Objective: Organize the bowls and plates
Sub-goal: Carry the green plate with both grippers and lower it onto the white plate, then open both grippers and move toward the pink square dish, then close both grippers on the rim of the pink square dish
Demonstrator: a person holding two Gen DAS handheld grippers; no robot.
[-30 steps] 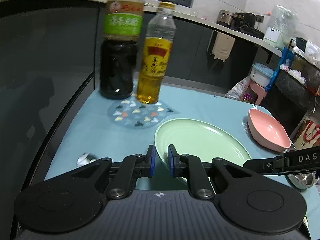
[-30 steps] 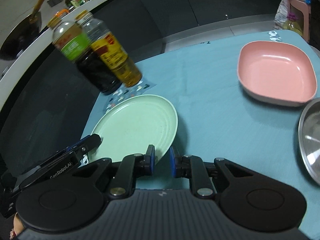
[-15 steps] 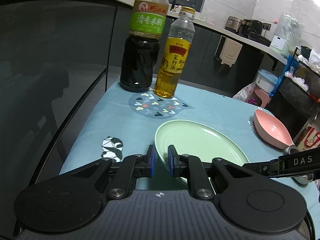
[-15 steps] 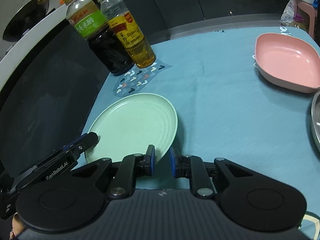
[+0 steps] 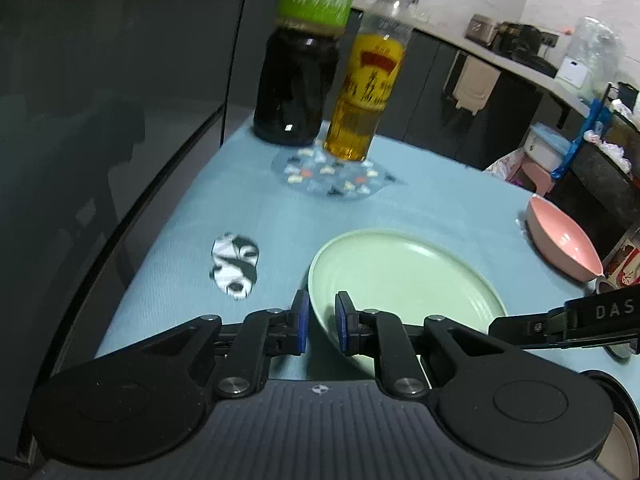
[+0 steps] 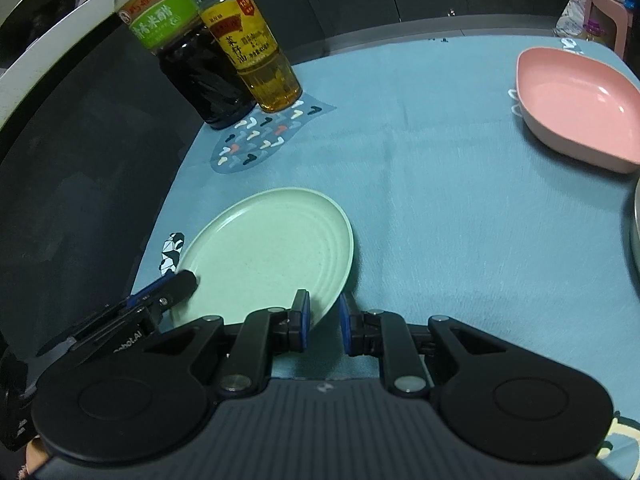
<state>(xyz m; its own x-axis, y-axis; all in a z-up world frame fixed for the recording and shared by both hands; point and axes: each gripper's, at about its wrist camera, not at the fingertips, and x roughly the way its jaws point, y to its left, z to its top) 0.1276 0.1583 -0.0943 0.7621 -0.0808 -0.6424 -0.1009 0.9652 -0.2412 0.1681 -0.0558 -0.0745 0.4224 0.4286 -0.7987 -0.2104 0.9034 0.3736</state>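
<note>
Both grippers, left [image 5: 320, 322] and right [image 6: 323, 322], are clenching opposite rim edges of the green plate [image 6: 264, 248], which is sitting nearer than the oil bottle [image 6: 256, 56]; advising level, matched lowering

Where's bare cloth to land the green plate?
Free: the wide strip between green plate, bottles and pink bowl. Crowded: left edge by the panda print, far-left corner at the bottles, right edge by the steel rim.
</note>
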